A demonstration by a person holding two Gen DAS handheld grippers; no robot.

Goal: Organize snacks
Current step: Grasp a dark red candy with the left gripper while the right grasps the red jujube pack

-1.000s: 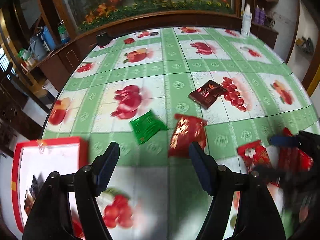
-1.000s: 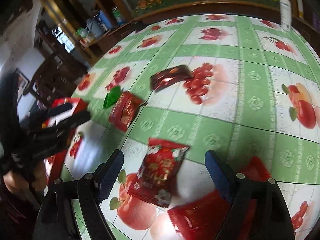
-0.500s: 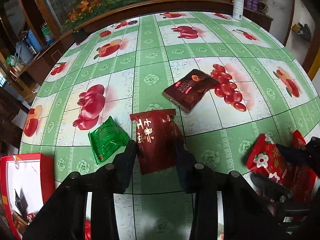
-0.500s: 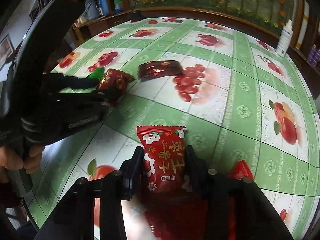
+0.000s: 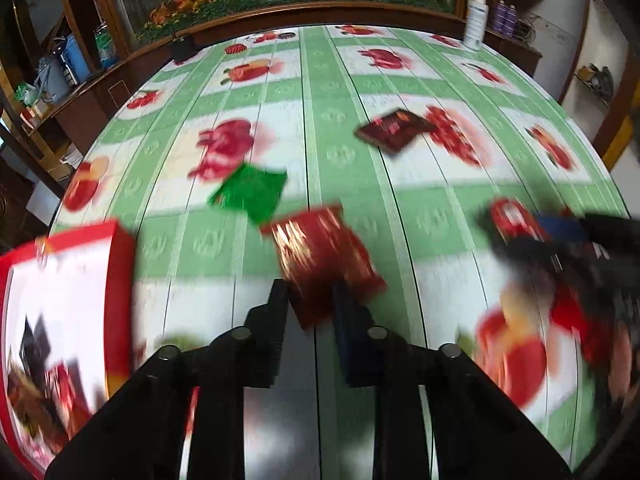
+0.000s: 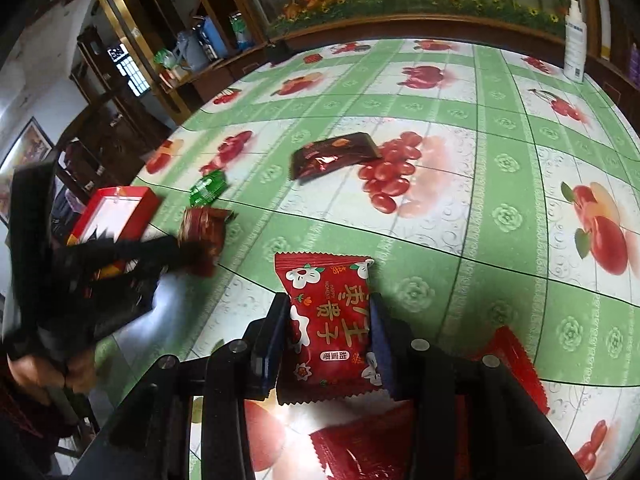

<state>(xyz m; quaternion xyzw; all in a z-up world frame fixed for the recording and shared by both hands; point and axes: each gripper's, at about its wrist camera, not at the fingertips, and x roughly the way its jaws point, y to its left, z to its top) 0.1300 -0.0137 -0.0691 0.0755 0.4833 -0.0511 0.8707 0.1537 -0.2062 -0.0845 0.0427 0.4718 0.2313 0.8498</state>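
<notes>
My left gripper (image 5: 310, 300) is shut on a dark red snack packet (image 5: 320, 252) and holds it above the table; the view is blurred by motion. It also shows in the right wrist view (image 6: 202, 236). My right gripper (image 6: 328, 320) is shut on a bright red packet with white flowers (image 6: 328, 320). A red box with a white inside (image 5: 60, 292) holding several snacks lies at the left. A green packet (image 5: 250, 192) and a dark brown packet (image 5: 394, 130) lie on the green fruit-print tablecloth (image 5: 320, 100).
Another red packet (image 6: 368, 448) lies under my right gripper, close to the near table edge. A white bottle (image 5: 476, 20) stands at the table's far right edge. Wooden shelves and a cabinet run along the far side and left.
My left gripper has lifted the dark red packet and swung it left toward the red box. My right gripper has closed tighter on the flowered red packet and raised it slightly.
</notes>
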